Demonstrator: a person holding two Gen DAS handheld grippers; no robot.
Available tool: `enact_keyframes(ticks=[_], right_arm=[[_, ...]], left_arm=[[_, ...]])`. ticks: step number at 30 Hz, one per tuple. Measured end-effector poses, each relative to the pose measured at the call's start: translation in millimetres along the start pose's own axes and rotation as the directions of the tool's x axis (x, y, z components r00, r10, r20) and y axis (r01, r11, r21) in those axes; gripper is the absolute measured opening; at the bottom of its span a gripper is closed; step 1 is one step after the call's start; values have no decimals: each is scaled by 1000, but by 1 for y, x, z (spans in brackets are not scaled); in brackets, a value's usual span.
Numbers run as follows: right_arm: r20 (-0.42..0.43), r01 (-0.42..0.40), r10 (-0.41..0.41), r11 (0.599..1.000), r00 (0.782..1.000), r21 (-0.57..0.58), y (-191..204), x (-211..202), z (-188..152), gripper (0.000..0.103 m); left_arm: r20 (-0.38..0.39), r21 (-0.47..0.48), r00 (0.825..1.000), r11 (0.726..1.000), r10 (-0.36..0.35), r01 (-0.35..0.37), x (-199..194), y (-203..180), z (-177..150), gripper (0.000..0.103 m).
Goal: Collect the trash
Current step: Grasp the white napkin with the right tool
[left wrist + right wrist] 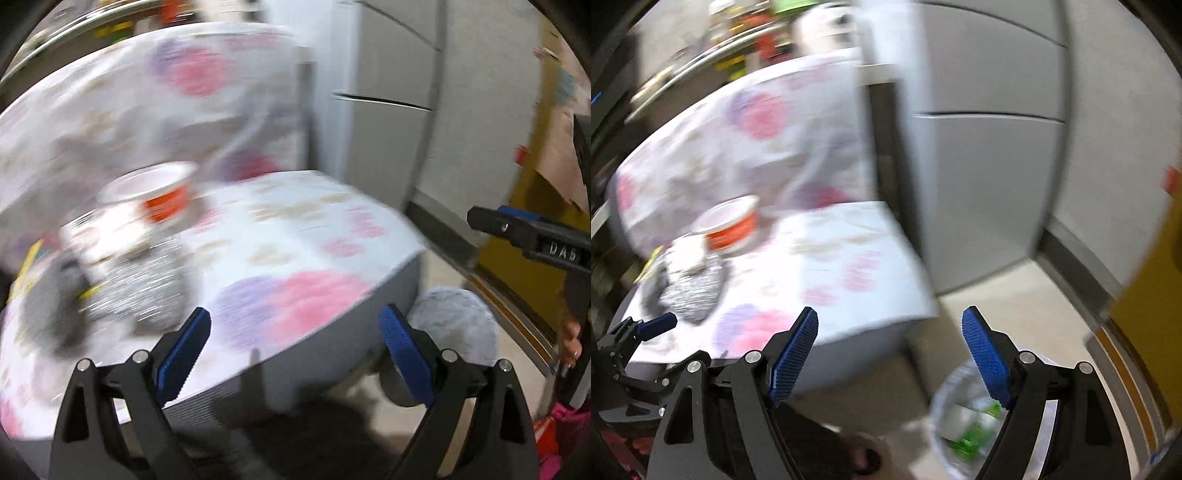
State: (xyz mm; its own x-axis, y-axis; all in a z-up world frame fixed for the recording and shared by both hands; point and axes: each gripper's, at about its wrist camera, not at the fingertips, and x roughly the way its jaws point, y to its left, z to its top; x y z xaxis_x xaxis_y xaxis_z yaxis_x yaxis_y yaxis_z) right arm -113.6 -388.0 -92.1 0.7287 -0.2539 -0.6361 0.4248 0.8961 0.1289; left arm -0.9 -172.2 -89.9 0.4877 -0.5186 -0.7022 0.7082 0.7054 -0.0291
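Both views are motion-blurred. A white cup with an orange band (pixel 155 195) (pixel 729 221) stands on a flower-patterned seat (pixel 303 236) (pixel 827 258). In front of the cup lies a crumpled silver foil wrapper (pixel 140 288) (pixel 694 291) beside other small litter. My left gripper (pixel 295 321) (pixel 646 332) is open over the seat's front edge with nothing between its blue pads. My right gripper (pixel 890 317) (pixel 491 221) is open and empty too, off the seat's right corner above the floor. A bag-lined trash bin (pixel 454 325) (pixel 945 398) on the floor holds green and white rubbish.
The patterned backrest (pixel 738 147) rises behind the litter. Grey cabinet doors (pixel 990 166) stand to the right of the seat, with a yellow panel (pixel 1152 314) further right. A person's sandalled foot (pixel 862 456) is on the floor near the bin. Cluttered shelves (pixel 701 55) sit at the back left.
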Motion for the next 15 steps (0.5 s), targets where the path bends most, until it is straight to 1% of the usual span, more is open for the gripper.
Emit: enact_keyframes(ticks=[2,4,6,8,9,10,11,13,14,15], right_arm=[[-32,-82,80,995,996,-51,42,18,9,80],[-55,-147,142,985,988,-95,76,33,13,79],[-75,-200,191,968,979,-153,113,48,17,77],[-96,-249,234,947,967,-202,147,63,23,73],[-107,-277,258,933,960,-231,167,73,27,73],[-113,-292,271,922,956,-254,181,78,29,70],[-120,-305,282,911,952,-279,195,85,33,70],[-118,-312,289,891,950,-330,224,102,40,70],[-120,-310,286,883,951,-353,235,111,42,68],[-123,-311,286,877,950,-365,243,118,42,67]], left_arm=[[5,-56,997,995,79,-78,-14,39,-15,90],[-7,-105,990,984,144,-144,-22,72,-25,90],[-29,-159,977,964,213,-215,-28,104,-36,90],[-47,-211,964,941,261,-265,-35,133,-45,90],[-53,-240,955,925,291,-295,-38,149,-49,90],[-58,-268,946,908,320,-324,-41,163,-52,90],[-62,-284,939,896,337,-340,-42,170,-54,90],[-75,-327,923,865,377,-380,-45,194,-58,91],[-83,-349,917,851,390,-394,-45,204,-58,91],[-85,-361,915,844,394,-397,-45,212,-61,91]])
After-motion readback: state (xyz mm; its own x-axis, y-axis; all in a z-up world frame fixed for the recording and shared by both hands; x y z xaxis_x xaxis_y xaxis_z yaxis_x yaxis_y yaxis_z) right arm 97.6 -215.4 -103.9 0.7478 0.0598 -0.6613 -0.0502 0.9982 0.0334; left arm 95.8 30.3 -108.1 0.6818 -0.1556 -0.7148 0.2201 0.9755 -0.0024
